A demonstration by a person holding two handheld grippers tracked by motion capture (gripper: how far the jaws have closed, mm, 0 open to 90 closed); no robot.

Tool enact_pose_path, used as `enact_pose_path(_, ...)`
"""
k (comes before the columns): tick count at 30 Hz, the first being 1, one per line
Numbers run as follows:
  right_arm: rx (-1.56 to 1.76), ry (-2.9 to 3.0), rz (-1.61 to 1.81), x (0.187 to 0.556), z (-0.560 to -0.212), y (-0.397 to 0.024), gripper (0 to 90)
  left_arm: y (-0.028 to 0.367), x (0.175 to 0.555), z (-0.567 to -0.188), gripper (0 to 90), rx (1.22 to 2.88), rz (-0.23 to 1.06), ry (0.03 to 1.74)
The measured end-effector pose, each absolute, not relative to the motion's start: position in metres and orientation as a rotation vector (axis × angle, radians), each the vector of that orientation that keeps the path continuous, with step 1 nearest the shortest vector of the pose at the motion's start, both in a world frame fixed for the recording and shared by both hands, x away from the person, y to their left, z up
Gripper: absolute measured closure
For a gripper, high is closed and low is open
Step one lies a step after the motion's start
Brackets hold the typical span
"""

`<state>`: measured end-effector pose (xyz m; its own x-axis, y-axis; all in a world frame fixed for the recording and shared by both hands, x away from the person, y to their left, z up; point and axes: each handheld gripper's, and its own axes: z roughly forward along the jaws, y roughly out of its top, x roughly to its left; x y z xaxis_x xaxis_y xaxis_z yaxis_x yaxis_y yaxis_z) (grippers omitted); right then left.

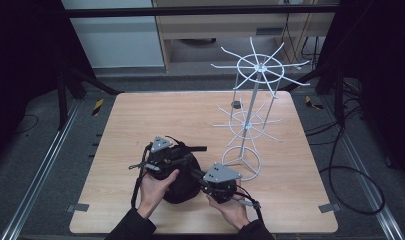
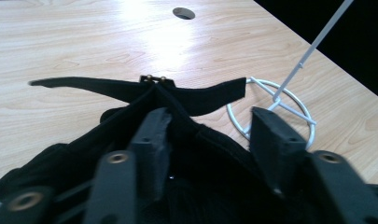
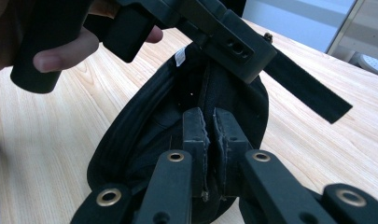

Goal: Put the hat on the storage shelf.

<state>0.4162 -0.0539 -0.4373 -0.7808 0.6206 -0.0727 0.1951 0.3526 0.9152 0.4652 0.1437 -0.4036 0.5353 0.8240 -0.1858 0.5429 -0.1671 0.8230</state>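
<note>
A black cap (image 1: 179,182) lay on the table (image 1: 140,120) at about 6 o'clock, close to the near edge. The right gripper (image 3: 210,128) was clamped on the cap's edge. The left gripper (image 2: 210,135) hung over the cap's crown, jaws apart and pressing nothing. At 2 o'clock stood a white wire rack (image 1: 250,100).

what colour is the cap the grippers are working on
The cap is black all over, strap included; the right gripper view shows it best.
</note>
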Motion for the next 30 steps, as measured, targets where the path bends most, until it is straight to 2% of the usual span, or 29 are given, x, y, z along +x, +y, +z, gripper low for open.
enact_pose_path(1,0.719,2.218,1.416,0.416,-0.438,-0.053,84.5,0.144,0.465,-0.404,55.3,1.844,0.379,1.132)
enact_pose_path(2,0.719,2.218,1.416,0.416,-0.438,-0.053,84.5,0.144,0.465,-0.404,55.3,1.842,0.375,1.136)
enact_pose_path(3,0.722,2.223,1.419,0.417,-0.439,-0.053,84.3,0.143,0.464,-0.404,61.8,1.836,0.382,1.14)
enact_pose_path(8,0.718,2.226,1.44,0.416,-0.439,-0.051,83.0,0.144,0.462,-0.403,72.9,1.828,0.371,1.144)
enact_pose_path(11,0.73,2.231,1.489,0.415,-0.436,-0.051,77.6,0.147,0.462,-0.401,75.0,1.813,0.358,1.142)
enact_pose_path(15,0.709,2.231,1.577,0.409,-0.425,-0.056,63.2,0.154,0.458,-0.396,77.9,1.786,0.364,1.126)
enact_pose_path(22,0.719,2.177,1.597,0.405,-0.416,-0.072,55.9,0.169,0.45,-0.387,78.7,1.759,0.372,1.088)
enact_pose_path(30,0.823,2.17,1.546,0.414,-0.427,-0.09,51.8,0.185,0.438,-0.369,79.9,1.715,0.39,1.005)
